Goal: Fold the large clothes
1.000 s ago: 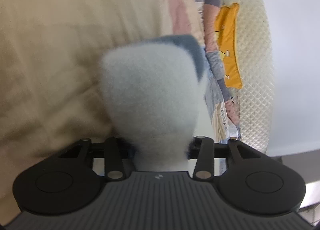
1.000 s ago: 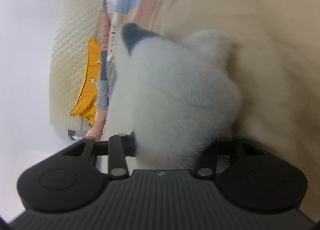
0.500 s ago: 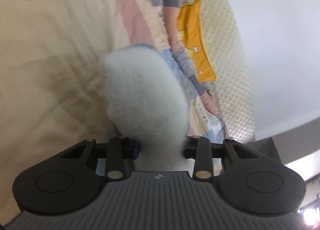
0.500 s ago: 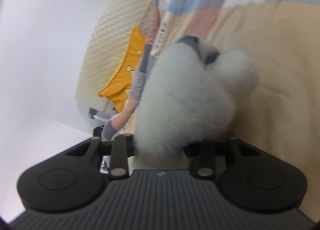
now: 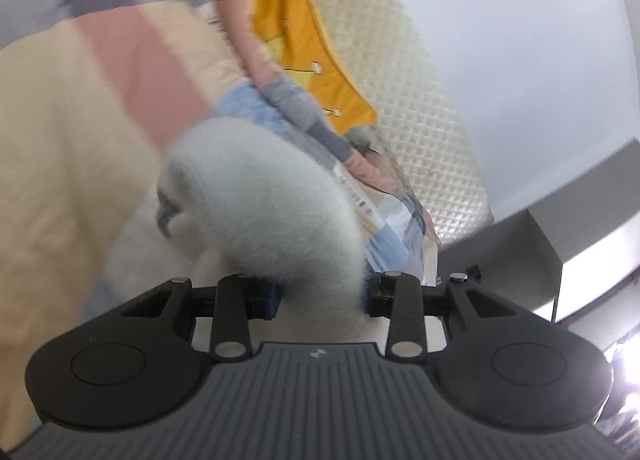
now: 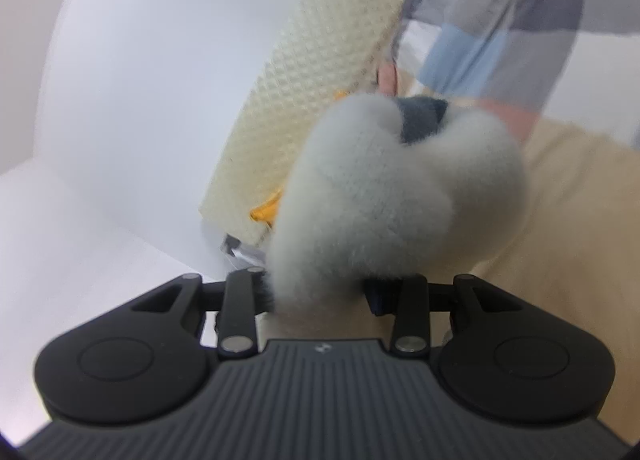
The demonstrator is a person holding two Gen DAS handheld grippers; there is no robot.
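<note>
Beige bedspread [image 5: 60, 147] with a checked quilt [image 6: 500, 31] at its far edge, against a cream quilted headboard [image 5: 400, 71] and pale wall. Left gripper [image 5: 320, 296] clamped on a bunched fold of the fluffy white garment [image 5: 260, 195], lifted above the spread. Right gripper [image 6: 320, 292] likewise clamped on the garment's pile. Both views blurred.
</note>
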